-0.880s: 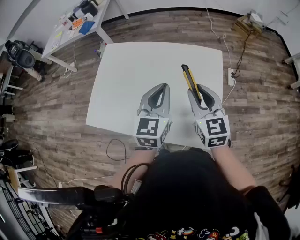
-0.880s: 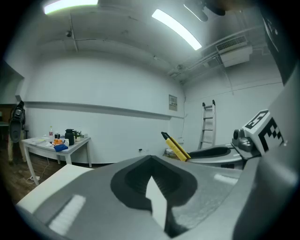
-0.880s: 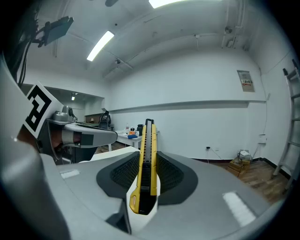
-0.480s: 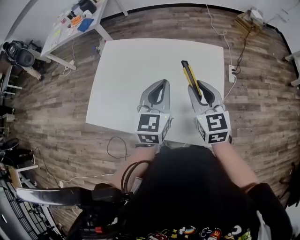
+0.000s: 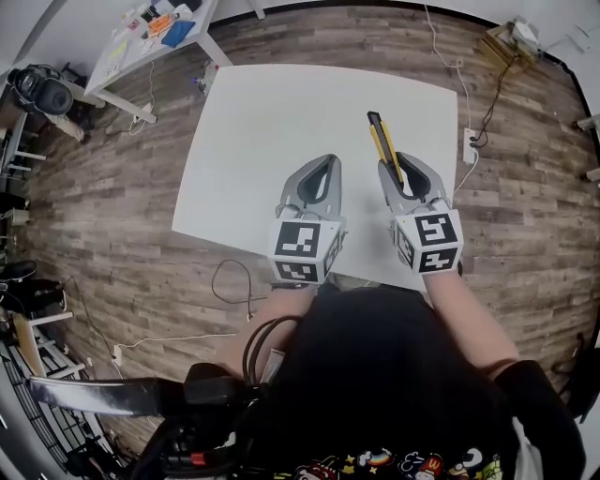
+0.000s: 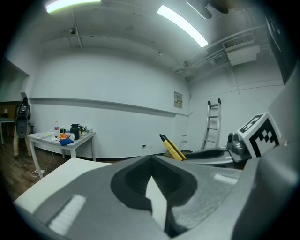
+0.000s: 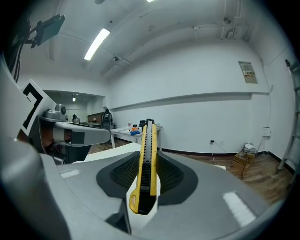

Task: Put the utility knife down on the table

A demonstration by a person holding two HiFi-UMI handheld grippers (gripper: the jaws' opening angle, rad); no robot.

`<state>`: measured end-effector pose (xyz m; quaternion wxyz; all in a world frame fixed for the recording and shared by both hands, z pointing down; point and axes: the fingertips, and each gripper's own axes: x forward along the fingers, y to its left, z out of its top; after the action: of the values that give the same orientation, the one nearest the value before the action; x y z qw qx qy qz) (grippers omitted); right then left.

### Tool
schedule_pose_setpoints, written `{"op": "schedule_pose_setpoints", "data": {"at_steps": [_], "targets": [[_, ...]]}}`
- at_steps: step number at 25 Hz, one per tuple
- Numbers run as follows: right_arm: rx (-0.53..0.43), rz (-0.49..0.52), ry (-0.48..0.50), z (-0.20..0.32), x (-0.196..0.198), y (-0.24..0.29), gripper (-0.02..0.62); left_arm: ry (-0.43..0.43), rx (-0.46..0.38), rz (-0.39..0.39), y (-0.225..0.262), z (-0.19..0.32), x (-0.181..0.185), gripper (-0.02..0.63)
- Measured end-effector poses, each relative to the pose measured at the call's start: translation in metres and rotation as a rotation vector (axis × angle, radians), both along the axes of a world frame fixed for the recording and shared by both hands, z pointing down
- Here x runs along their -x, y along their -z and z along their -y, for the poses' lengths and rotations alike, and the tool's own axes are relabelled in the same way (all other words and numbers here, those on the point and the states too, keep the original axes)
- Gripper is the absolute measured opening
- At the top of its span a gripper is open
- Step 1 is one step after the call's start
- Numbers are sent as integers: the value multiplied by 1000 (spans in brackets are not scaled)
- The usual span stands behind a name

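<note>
Utility knife (image 7: 146, 168) — slim, yellow-black

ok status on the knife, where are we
Right tongs shut on utility knife, tip pointing away over white table. Left tongs shut, empty, alongside. Knife not yet down; nothing in its way.

No words or numbers can be read anywhere here. A small poster (image 7: 247, 71) hangs on the white wall (image 7: 197, 122), and bright things (image 5: 164, 21) lie on the side table (image 5: 111, 73), but any print on them is too tiny to make out. The cube (image 5: 302, 249) on the left gripper (image 5: 325, 165) and the cube (image 5: 429, 243) on the right gripper (image 5: 397, 161) show only black and white square marks, not letters.
</note>
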<state>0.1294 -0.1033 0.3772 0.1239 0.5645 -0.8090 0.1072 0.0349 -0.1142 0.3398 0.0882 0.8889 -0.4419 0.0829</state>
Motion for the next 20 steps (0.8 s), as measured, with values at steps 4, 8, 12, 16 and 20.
{"op": "schedule_pose_setpoints", "data": {"at_steps": [4,8,12,16,20], "targets": [[16,-5,33,13,18,-14,133,33,15,6,-9,0,18,0],[39,-8,59,29,34,-30,133,71,28,13,-17,4,38,0],[68,-18,77,43,53,-46,133,103,58,10,-26,5,59,0],[107,-35,91,61,66,-70,133,122,77,11,-34,10,73,0],[172,-60,96,77,78,-105,133,137,94,5,-44,12,87,0]]}}
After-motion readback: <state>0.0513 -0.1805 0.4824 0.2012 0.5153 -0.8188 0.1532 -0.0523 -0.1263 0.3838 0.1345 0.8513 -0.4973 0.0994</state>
